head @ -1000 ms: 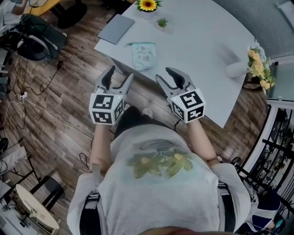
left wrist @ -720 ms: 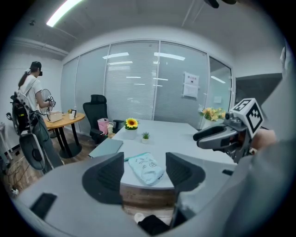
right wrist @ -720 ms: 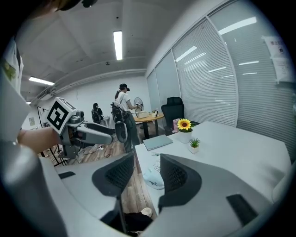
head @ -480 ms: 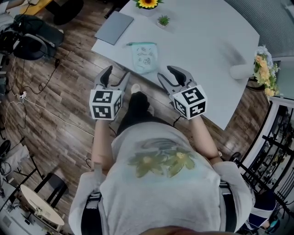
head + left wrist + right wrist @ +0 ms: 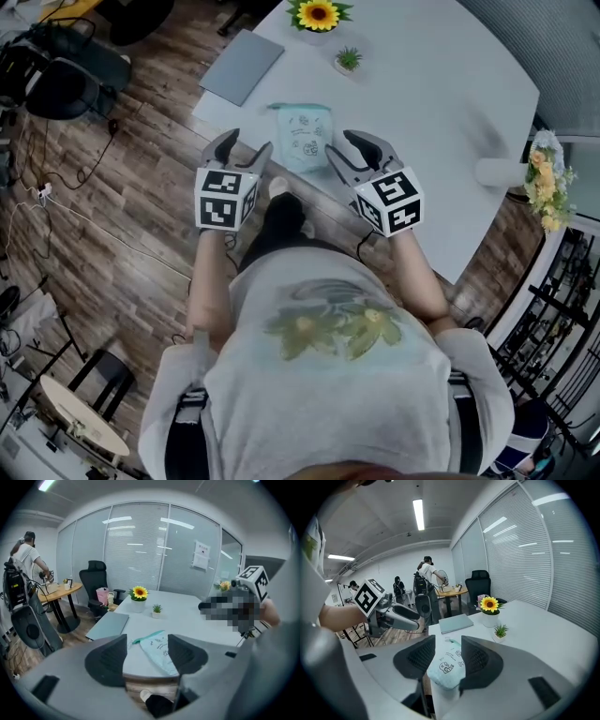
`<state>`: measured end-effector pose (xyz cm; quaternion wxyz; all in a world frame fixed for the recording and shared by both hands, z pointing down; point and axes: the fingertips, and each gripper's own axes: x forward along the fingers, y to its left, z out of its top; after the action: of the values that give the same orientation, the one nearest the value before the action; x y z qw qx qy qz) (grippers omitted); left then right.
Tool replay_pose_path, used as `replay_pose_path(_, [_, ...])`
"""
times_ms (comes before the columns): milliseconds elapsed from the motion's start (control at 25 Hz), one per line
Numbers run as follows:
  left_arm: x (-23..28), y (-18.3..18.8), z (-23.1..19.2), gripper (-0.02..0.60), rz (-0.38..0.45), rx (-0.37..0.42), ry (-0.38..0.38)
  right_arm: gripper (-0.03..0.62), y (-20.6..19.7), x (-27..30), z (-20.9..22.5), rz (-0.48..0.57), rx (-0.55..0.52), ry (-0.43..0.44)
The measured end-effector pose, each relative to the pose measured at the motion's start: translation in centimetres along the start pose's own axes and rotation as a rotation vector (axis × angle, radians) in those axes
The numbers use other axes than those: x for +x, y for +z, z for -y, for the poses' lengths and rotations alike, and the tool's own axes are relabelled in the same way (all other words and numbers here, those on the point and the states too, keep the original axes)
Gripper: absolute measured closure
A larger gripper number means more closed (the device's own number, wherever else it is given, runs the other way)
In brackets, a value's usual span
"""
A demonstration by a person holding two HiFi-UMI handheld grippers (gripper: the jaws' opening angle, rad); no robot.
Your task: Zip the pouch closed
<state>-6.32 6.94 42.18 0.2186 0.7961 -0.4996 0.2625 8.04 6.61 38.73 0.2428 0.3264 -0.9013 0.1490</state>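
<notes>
Both sets of jaws were spread apart and empty, with the left gripper point(image 5: 246, 142) and right gripper point(image 5: 344, 147) hovering at the table's point(image 5: 431, 84) near edge. The pouch point(image 5: 306, 137) lay flat just ahead, zipper edge farthest away. I'd pin the fabric with 1 gripper, then pull the tab straight along.

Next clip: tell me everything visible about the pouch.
The pouch is small, soft pale-mint fabric with little dark doodles, slightly puffed. A darker teal zip strip runs along its far end, a tail sticking out at one corner; whether the zip is open cannot be told. It lies flat on the white table, near the person's edge. The left hand-held gripper and right hand-held gripper are open close by; neither grips it.
</notes>
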Motion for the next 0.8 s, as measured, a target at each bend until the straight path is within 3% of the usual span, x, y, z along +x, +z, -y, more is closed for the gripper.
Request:
replay_pose_path(480, [5.5, -0.4, -3.0, 0.318, -0.115, 0.032, -0.068, 0.422, 1.1, 4.3, 3.0, -0.047, 0.025, -0.006])
replay_pose_path(800, [9.3, -0.9, -4.0, 0.318, -0.196, 0.046, -0.166, 0.422, 1.8, 7.2, 4.3, -0.090, 0.027, -0.010])
